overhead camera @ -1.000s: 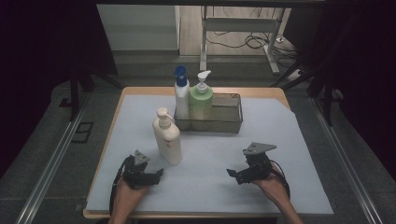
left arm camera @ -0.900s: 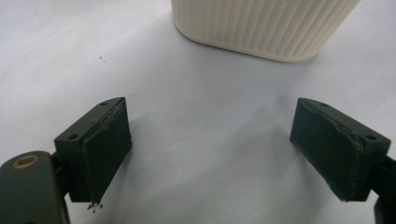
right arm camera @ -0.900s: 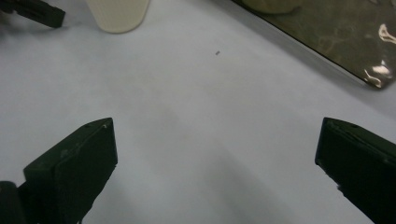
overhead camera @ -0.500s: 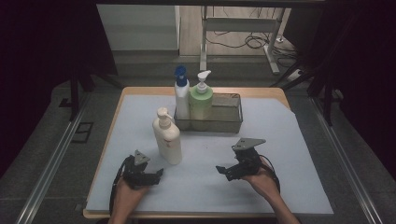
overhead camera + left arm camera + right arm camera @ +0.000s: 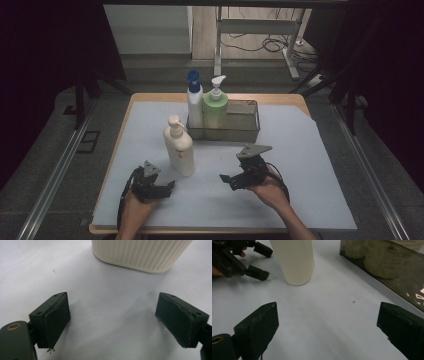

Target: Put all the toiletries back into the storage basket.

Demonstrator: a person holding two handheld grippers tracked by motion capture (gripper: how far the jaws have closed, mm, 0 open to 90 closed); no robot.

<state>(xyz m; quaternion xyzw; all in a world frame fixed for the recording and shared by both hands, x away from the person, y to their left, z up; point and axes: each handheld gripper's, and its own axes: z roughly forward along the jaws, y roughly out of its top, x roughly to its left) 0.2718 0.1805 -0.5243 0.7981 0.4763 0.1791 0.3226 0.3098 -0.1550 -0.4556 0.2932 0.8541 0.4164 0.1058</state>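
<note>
No readable text, label, brand or number on cream pump bottle (image 5: 179, 148), other bottles, or wire basket (image 5: 248, 131).

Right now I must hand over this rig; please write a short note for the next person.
Left tongs: open, holding nothing, low over the table sheet, close beside the base of the cream pump bottle.
Right tongs: open, holding nothing, turned toward that bottle.
Cream pump bottle stands upright on the sheet, outside the metal basket.
Blue-capped bottle and green bottle stand in the basket's left end.
Done: those two look stowed.
Left: likely grasp the cream bottle; the basket's right part looks free.
</note>
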